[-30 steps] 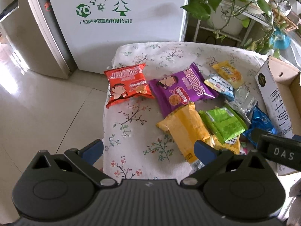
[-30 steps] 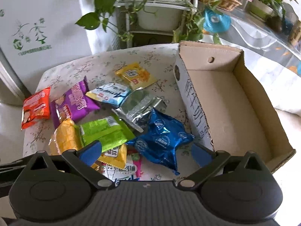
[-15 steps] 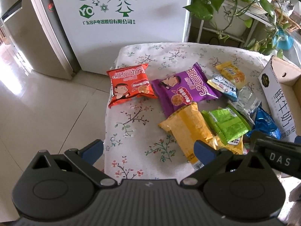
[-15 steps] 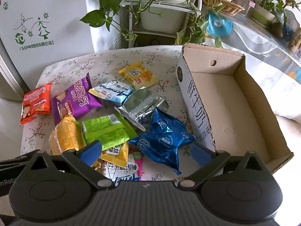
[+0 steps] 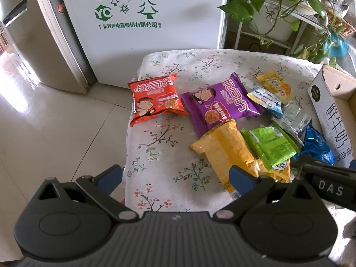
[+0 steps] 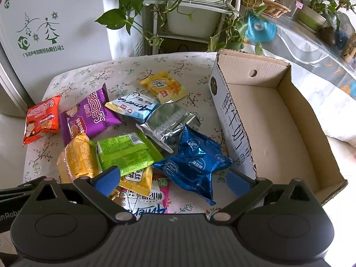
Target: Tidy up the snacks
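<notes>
Several snack packets lie on a floral tablecloth (image 5: 160, 146): a red packet (image 5: 155, 100) at the left, a purple one (image 5: 219, 104), a long yellow one (image 5: 224, 153), a green one (image 6: 129, 151), a silver one (image 6: 169, 126) and a blue foil one (image 6: 195, 164). An open cardboard box (image 6: 276, 120) stands at the right with nothing inside. My left gripper (image 5: 175, 175) hovers open above the cloth's near edge, holding nothing. My right gripper (image 6: 171, 179) is open above the blue foil packet and a pink-and-white packet (image 6: 146, 198).
A white cabinet with green tree prints (image 5: 142, 15) stands behind the table, a steel fridge (image 5: 29, 37) to its left. Potted plants on a white rack (image 6: 189, 15) and a wicker basket (image 6: 262, 2) sit behind. Tiled floor (image 5: 55, 133) lies off the left edge.
Both grippers have drawn back and risen slightly, so the table and packets look smaller and further off. No packet has moved. Both stay open.
</notes>
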Motion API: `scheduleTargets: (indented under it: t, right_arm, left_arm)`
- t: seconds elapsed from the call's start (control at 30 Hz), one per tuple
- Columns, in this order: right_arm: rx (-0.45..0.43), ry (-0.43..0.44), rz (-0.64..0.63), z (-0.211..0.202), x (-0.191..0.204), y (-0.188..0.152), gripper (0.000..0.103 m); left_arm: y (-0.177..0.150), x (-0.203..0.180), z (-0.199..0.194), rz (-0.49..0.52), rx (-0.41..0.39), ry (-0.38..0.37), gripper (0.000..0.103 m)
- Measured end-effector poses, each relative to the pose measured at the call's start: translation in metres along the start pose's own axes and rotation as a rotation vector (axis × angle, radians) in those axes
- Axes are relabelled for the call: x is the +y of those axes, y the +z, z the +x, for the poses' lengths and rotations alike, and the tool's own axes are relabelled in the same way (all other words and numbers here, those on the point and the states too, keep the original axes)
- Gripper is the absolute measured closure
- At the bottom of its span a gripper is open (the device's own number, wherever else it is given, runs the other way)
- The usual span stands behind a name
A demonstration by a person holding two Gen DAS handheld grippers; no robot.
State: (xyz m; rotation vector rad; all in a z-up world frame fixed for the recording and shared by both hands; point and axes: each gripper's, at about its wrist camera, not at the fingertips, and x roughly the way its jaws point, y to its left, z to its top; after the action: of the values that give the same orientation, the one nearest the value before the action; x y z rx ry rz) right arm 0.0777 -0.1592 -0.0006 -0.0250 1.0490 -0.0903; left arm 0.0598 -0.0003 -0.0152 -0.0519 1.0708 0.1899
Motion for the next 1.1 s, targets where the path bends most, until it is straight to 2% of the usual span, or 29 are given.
scheduleTargets:
  t: [0.93,1.1]
  right_arm:
    - [0.01,0.037,-0.024,0.003,0.006,-0.001,0.0]
    - [0.005,0.09,-0.006,0.002,0.002,0.001,0.0]
  left_arm:
    - [-0.002,0.003,-0.001,0.009,-0.029,-0.005,0.004]
    - [0.004,0.01,-0.006,-0.014,-0.059,-0.026,0.005]
